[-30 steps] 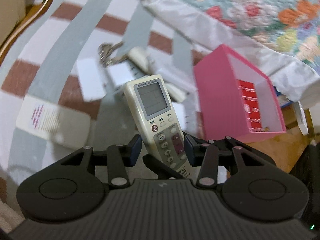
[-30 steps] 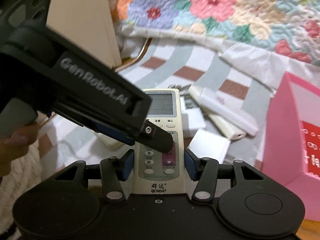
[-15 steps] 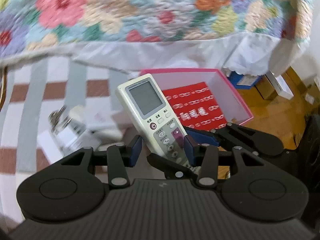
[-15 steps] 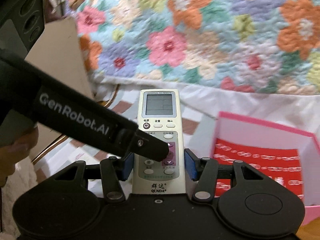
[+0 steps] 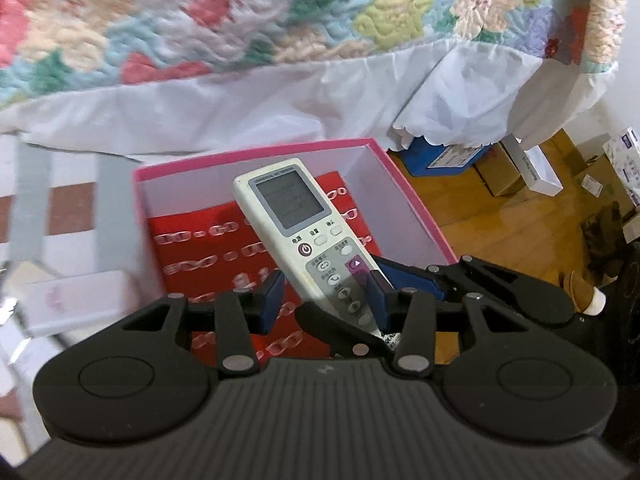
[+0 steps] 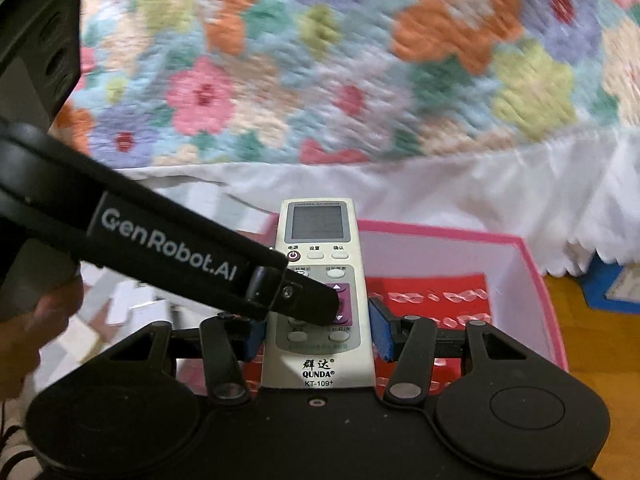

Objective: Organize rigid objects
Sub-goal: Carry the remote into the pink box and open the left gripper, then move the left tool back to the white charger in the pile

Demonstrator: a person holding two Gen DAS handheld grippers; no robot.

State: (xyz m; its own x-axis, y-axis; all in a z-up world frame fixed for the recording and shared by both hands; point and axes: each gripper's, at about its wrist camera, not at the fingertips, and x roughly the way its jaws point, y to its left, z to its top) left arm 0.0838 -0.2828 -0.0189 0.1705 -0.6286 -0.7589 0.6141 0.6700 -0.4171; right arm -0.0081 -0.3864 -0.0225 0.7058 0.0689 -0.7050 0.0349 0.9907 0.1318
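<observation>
The remote control (image 5: 298, 236) is smooth off-white plastic with a glossy grey screen. The pink box (image 5: 404, 196) looks like matt cardboard. The floral quilt (image 6: 320, 60) is stitched, puckered cloth. The floor (image 5: 500, 232) is glossy wood.

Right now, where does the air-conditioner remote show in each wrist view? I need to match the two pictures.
Left wrist: remote in the centre, leaning left, lower end between the blue pads.
Right wrist: remote in the centre, upright, partly crossed by the other gripper's black finger.
Shared landmark: the pink box behind it.
</observation>
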